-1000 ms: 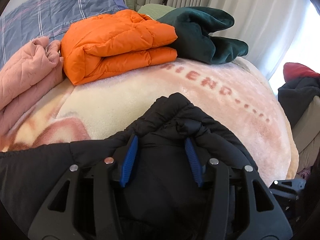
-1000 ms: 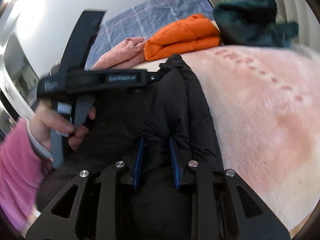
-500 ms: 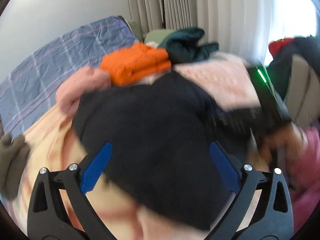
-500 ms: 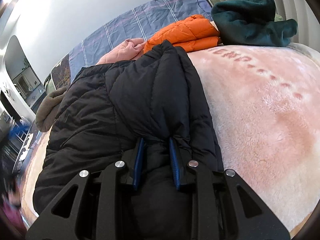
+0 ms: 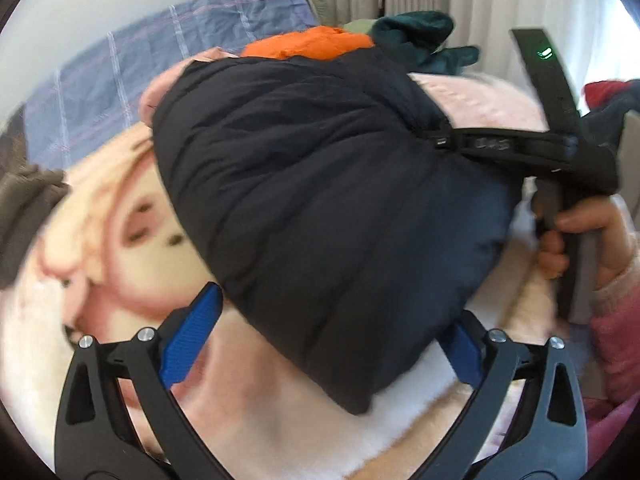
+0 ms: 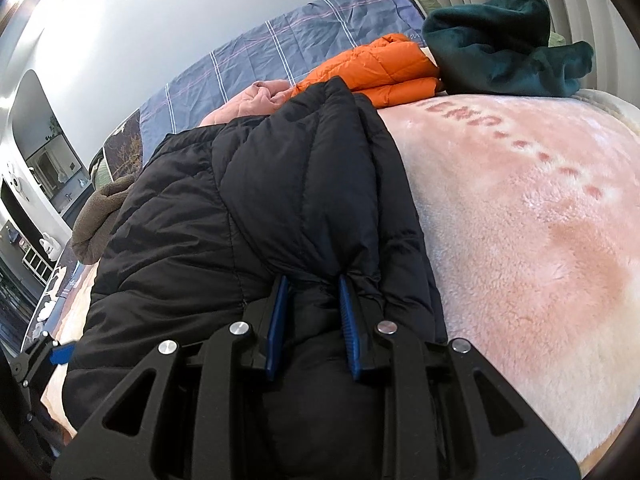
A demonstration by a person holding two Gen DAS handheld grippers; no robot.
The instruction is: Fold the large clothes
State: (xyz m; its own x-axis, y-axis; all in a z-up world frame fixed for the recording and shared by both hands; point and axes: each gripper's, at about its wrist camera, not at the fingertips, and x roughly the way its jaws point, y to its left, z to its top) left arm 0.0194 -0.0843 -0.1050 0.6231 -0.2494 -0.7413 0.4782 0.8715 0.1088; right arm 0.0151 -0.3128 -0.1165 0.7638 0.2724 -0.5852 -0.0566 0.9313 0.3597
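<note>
A black puffer jacket [image 5: 320, 200] lies folded over on the pink plush blanket [image 6: 540, 220]. My right gripper [image 6: 313, 284] is shut on a bunched fold at the jacket's [image 6: 260, 200] near right edge. In the left wrist view a person's hand [image 5: 592, 232] holds that gripper at the jacket's right side. My left gripper [image 5: 332, 312] stands wide open over the jacket's near rounded end. Its left pad [image 5: 192, 332] is clear of the cloth, and the right pad [image 5: 460, 348] is half hidden behind the jacket.
A folded orange jacket [image 6: 380, 68], a dark green fleece [image 6: 500, 52] and a pink garment [image 6: 248, 104] sit at the back of the bed. A brown garment [image 6: 100, 216] lies at the left edge. A plaid sheet [image 6: 280, 52] covers the head end.
My left gripper has let go of the jacket, opened wide and drawn back to the jacket's left end. The right gripper has kept its hold and stayed still.
</note>
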